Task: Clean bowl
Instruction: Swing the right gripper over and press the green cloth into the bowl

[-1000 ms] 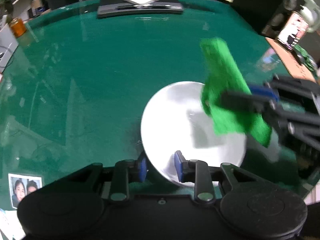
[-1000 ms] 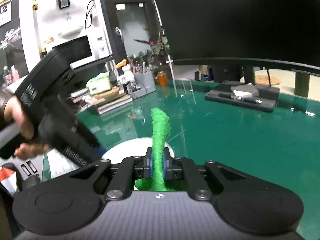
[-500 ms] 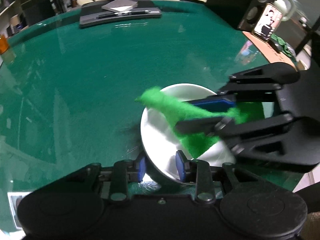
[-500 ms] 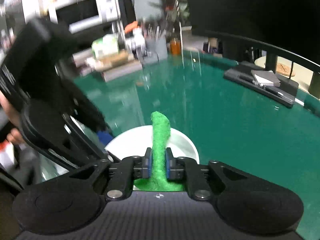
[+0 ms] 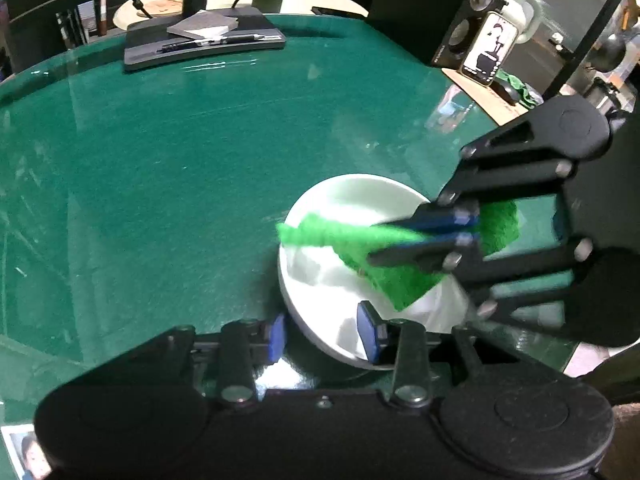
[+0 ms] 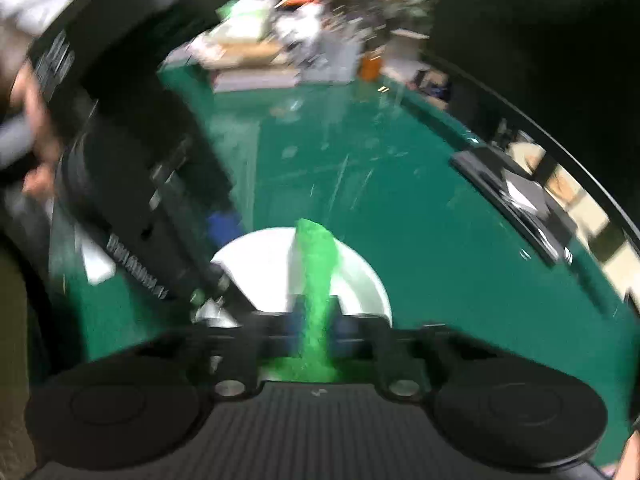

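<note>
Down on the glossy green tabletop (image 5: 168, 168) sits a smooth, round white bowl (image 5: 340, 208), its near rim lying between the blue pads of the left gripper (image 5: 322, 338). Those jaws have just been widening, and whether the pads press the rim I cannot tell. Across the bowl's hollow reaches the right gripper (image 5: 384, 242), its slim black fingers pinched tight on a fuzzy bright-green cloth (image 5: 320, 234), whose limp end drapes over the bowl's far-left rim.
</note>
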{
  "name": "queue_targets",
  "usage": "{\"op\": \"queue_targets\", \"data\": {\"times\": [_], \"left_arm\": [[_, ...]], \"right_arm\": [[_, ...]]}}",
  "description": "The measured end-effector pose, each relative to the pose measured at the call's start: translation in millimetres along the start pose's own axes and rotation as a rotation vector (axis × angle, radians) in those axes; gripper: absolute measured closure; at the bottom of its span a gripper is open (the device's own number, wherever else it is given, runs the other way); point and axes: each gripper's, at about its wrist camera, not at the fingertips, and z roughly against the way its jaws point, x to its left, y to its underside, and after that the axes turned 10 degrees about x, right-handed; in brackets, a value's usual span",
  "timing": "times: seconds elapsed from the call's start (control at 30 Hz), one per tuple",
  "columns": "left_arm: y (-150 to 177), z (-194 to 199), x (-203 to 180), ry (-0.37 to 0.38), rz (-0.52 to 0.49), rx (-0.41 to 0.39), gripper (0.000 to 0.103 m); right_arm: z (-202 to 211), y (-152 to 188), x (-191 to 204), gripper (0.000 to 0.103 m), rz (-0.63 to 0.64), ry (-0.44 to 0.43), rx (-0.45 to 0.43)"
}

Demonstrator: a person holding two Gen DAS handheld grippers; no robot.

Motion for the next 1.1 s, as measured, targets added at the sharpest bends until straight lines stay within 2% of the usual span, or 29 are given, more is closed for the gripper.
{"op": "queue_targets", "data": {"times": [0.07,0.17,0.23,0.27,0.3,0.37,0.47,0.5,0.53,0.57,0.6,0.73,0.93,1.1], "left_arm": [[0,-1,0,0.002,-0.010,-0.003,0.066],[1,-3,2,0.009,-0.016,-0.009,0.066],[1,-4,3,0.017,-0.014,-0.011,0.065],[2,-4,4,0.023,-0.013,-0.011,0.065],[2,-5,5,0.026,-0.012,-0.012,0.065],[3,-5,7,0.033,-0.007,-0.017,0.065],[4,-5,9,0.034,-0.003,-0.020,0.064],[4,-5,10,0.034,-0.002,-0.019,0.064],[4,-5,10,0.033,-0.003,-0.018,0.063],[4,-6,10,0.031,-0.006,-0.016,0.063],[3,-6,10,0.030,-0.009,-0.015,0.063],[2,-8,8,0.023,-0.029,-0.009,0.063],[2,-9,3,0.010,-0.060,-0.003,0.064],[1,-9,3,-0.003,-0.074,0.003,0.064]], "right_arm": [[-6,-3,10,0.097,0.066,0.041,0.036],[-8,-12,9,0.095,0.073,0.017,0.054],[-7,-17,8,0.081,0.094,0.003,0.062],[-6,-18,7,0.059,0.101,0.010,0.059],[-5,-20,7,0.053,0.108,0.016,0.055],[-1,-21,4,0.052,0.116,0.008,0.054],[5,-20,1,0.056,0.121,-0.011,0.028],[7,-19,0,0.061,0.120,-0.015,0.020],[8,-20,0,0.068,0.124,-0.011,0.025],[8,-20,0,0.089,0.129,-0.005,0.035],[8,-21,1,0.098,0.135,0.001,0.045],[3,-21,4,0.098,0.162,0.006,0.080],[-7,-32,6,0.098,0.206,-0.005,0.042],[-21,-33,6,0.098,0.305,0.008,0.057]]}}
